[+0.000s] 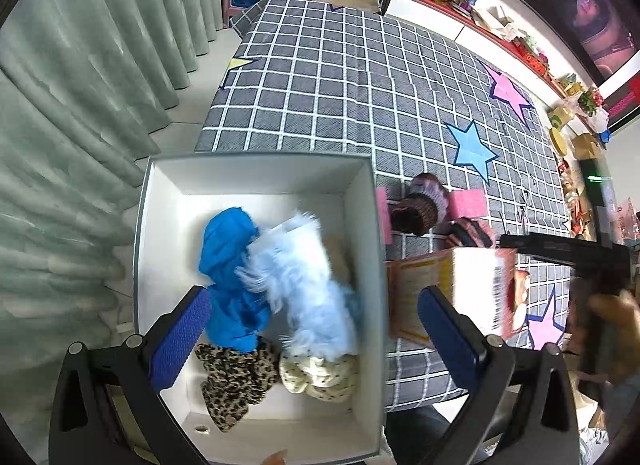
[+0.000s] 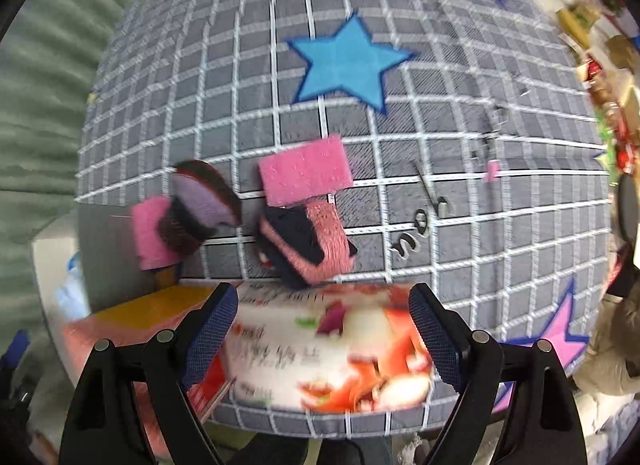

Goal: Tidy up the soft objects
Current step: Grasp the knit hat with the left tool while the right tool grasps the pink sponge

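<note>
Checked bedspread (image 1: pixel 352 77) | fluffy pale-blue soft toy (image 1: pixel 308 289) in white box (image 1: pixel 256 169) | left gripper (image 1: pixel 316 337), right gripper (image 2: pixel 324 333) spread, empty

Fluffy pale-blue fabric (image 1: pixel 308 285) in a matt white box (image 1: pixel 256 173).

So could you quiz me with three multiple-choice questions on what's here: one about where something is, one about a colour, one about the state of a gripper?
1. Where is the fluffy light-blue item?
A. on the bed
B. in the white box
C. on the floor

2. What colour is the sponge beside the blue star?
A. pink
B. green
C. yellow

3. How is the left gripper?
A. shut on cloth
B. open, holding nothing
C. gripping the box's rim

Answers: 1 B, it lies among the clothes inside the walls; 2 A, plainly pink; 3 B, its pads stand wide apart above the box.
</note>
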The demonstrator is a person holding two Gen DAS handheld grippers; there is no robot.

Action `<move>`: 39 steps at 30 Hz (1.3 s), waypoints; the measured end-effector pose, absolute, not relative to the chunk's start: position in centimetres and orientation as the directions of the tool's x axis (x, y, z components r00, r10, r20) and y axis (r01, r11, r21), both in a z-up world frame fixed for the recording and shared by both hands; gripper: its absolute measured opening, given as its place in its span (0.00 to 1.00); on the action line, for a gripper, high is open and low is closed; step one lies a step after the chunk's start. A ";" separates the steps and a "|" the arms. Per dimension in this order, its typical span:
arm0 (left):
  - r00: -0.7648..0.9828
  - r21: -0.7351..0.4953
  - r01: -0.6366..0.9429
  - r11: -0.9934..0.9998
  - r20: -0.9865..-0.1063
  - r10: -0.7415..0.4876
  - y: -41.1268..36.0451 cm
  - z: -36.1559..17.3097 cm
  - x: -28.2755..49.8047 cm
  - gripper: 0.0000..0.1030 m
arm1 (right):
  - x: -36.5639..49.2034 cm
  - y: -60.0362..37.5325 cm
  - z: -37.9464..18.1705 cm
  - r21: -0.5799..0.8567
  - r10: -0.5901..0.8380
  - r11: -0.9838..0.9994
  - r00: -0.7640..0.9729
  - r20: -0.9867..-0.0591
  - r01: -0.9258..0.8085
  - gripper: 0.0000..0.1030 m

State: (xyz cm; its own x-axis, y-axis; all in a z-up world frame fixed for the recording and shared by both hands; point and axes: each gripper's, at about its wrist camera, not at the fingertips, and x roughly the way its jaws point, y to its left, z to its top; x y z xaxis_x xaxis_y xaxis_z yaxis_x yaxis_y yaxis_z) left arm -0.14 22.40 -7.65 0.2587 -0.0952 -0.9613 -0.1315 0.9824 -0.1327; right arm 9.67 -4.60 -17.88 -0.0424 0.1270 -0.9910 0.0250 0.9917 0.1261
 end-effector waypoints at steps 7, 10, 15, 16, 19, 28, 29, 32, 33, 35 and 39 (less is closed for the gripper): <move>0.219 -0.058 -0.117 0.991 -0.975 -0.031 18.7 -7.3 3.1 1.00 | 12.4 -1.9 -24.1 0.152 0.134 0.982 -0.162 -0.978 -0.107 0.86; 0.207 -0.055 -0.089 0.994 -0.978 -0.035 16.5 -7.7 4.6 1.00 | 12.3 -3.6 -24.9 0.118 0.096 0.984 -0.162 -0.982 -0.131 0.86; 0.186 -0.033 -0.033 0.999 -0.982 -0.026 12.8 -8.5 7.7 1.00 | 12.2 -11.5 -24.7 -0.075 -0.082 0.996 -0.137 -0.987 -0.052 0.86; 0.183 -0.032 -0.028 0.999 -0.983 -0.026 12.3 -8.6 8.2 1.00 | 12.3 -13.2 -24.2 -0.122 -0.124 0.992 -0.123 -0.985 -0.021 0.86; 0.180 -0.026 -0.026 0.999 -0.983 -0.021 11.6 -8.6 9.2 1.00 | 12.8 -15.1 -21.9 0.010 0.011 0.999 -0.035 -0.999 0.040 0.86; 0.119 0.052 -0.065 0.997 -0.991 0.059 11.4 -9.7 10.6 1.00 | 15.9 -3.9 -23.9 0.174 0.169 0.965 -0.042 -0.985 -0.195 0.86; 0.103 0.066 -0.067 0.996 -0.992 0.073 11.2 -10.1 10.9 1.00 | 15.9 -2.5 -24.0 0.146 0.140 0.966 -0.044 -0.989 -0.211 0.86; 0.067 0.088 -0.047 0.995 -0.994 0.091 10.2 -11.0 11.9 1.00 | 16.0 -1.9 -24.7 0.080 0.073 0.970 -0.039 -0.997 -0.230 0.69; 0.052 0.088 -0.034 0.996 -0.995 0.090 9.6 -11.4 12.4 1.00 | 16.0 -2.1 -24.2 0.077 0.075 0.969 -0.017 -0.997 -0.234 0.68; 0.017 0.080 -0.022 0.997 -0.997 0.081 8.5 -12.5 13.5 1.00 | 16.3 -3.8 -23.5 0.119 0.118 0.966 -0.021 -0.993 -0.227 0.68; -0.102 0.077 -0.018 0.997 -0.992 0.074 6.3 -15.7 16.2 1.00 | 17.5 -9.2 -21.1 0.213 0.215 0.969 0.007 -0.977 -0.127 0.68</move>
